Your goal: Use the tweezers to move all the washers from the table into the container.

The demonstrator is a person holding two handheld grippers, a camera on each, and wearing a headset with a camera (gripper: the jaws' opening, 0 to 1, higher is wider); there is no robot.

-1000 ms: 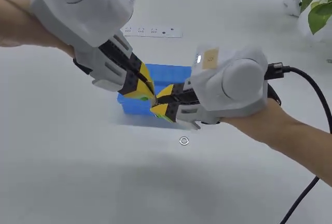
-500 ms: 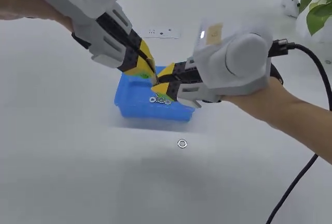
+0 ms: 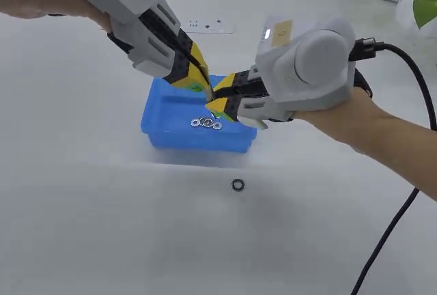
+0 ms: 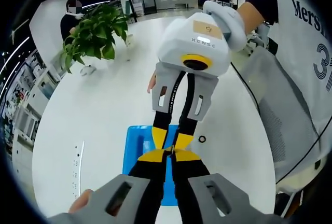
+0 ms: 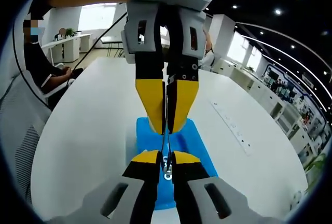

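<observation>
The tweezers [image 5: 165, 143] are very hard to see. In the right gripper view they are just a thin shiny strip; it runs from between the yellow tips of the left tool [image 5: 166, 125] down into the yellow tips of the right tool [image 5: 166, 157]. In the head view the two tools cover the tweezers, so their points cannot be made out. The left tool [image 3: 203, 85] has its jaws pressed together on the strip. The right tool [image 3: 218, 104] has its jaws almost together with the strip in the gap; I cannot tell if it is squeezing it. A tiny silver bit sits low in that gap in the right gripper view; it is too small to tell what it is. The hands holding the tools are cut off by the edges of the head view.

The two tools meet tip to tip above the blue container [image 3: 194, 140], over its right half. A little bunch of washers [image 3: 206, 123] lies on the container floor, just under the right tool's tips and a bit to the left in the head view. One lone washer [image 3: 237, 185] lies flat on the white tabletop [image 3: 102, 227], in front of the container and near it, apart from both tools. In the left gripper view the lone washer [image 4: 202, 139] is a small dark ring just beside the right tool. A white power strip [image 3: 205, 27] lies behind the container; a black cable [image 3: 410, 83] comes out of the back of the right tool.
</observation>
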